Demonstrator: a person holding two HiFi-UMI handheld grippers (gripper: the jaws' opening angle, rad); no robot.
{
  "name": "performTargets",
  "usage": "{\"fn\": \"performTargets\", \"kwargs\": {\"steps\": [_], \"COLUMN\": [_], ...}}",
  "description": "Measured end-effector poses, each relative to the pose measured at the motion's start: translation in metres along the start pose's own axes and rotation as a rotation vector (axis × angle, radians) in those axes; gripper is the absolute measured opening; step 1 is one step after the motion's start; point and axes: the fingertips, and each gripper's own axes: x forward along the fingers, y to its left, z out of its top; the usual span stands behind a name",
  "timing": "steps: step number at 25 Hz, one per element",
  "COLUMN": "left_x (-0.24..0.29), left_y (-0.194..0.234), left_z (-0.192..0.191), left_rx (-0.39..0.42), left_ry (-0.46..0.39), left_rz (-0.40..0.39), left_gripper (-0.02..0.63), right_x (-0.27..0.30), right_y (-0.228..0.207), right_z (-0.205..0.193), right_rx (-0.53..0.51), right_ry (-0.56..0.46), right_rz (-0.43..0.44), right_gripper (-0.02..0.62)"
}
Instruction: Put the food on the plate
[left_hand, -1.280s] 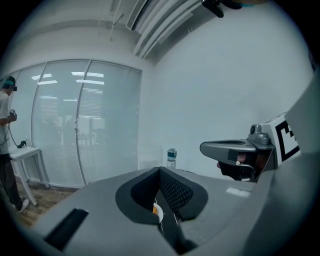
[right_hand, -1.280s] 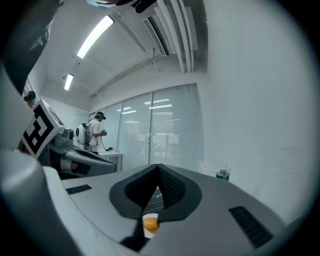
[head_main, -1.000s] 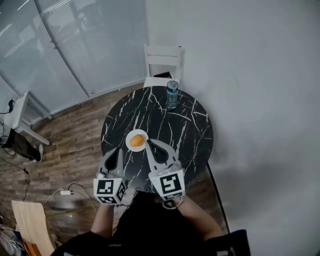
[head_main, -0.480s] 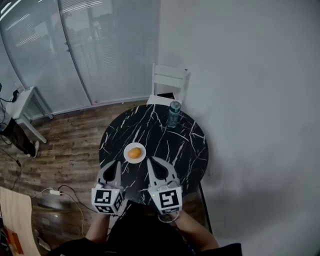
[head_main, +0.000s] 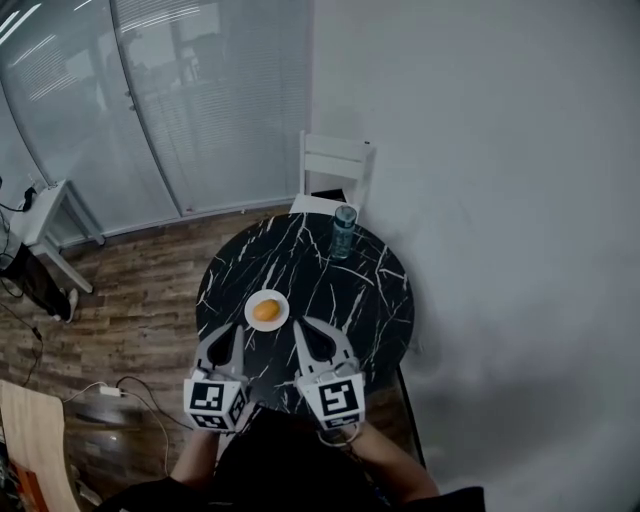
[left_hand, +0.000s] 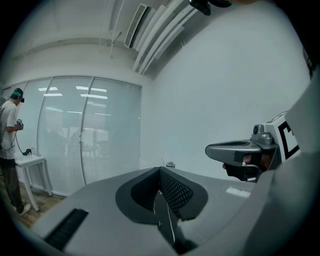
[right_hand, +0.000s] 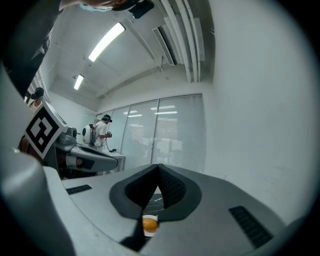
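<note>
Still, we are keeping the left gripper (head_main: 231, 329) and right gripper (head_main: 300, 326) drawn back, fingers (right_hand: 172, 189) pressed together and empty. The food (head_main: 266, 311) is sitting on the plate (head_main: 250, 316) just ahead of the fingertips, unmoved, so the task is looking done.

The round black table top (head_main: 375, 290) looks like glossy marble with white veins. At its 9 o'clock the small round white plate (head_main: 250, 304) is smooth and glazed, and the round orange food (head_main: 266, 311) on it is matt. The grey left gripper (left_hand: 160, 171) is matt plastic; its black pads (left_hand: 176, 192) have a rough mesh.
</note>
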Motion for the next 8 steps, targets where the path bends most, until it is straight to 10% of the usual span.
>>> {"fn": "performTargets", "kwargs": {"steps": [8], "left_x": [0.007], "left_y": [0.013], "left_z": [-0.008], "left_rx": [-0.005], "left_ry": [0.011], "left_rz": [0.017], "left_gripper": [0.0], "right_x": [0.018], "right_y": [0.003], "right_z": [-0.008], "right_rx": [0.015], "right_ry": [0.0], "right_rz": [0.022], "right_gripper": [-0.003]}}
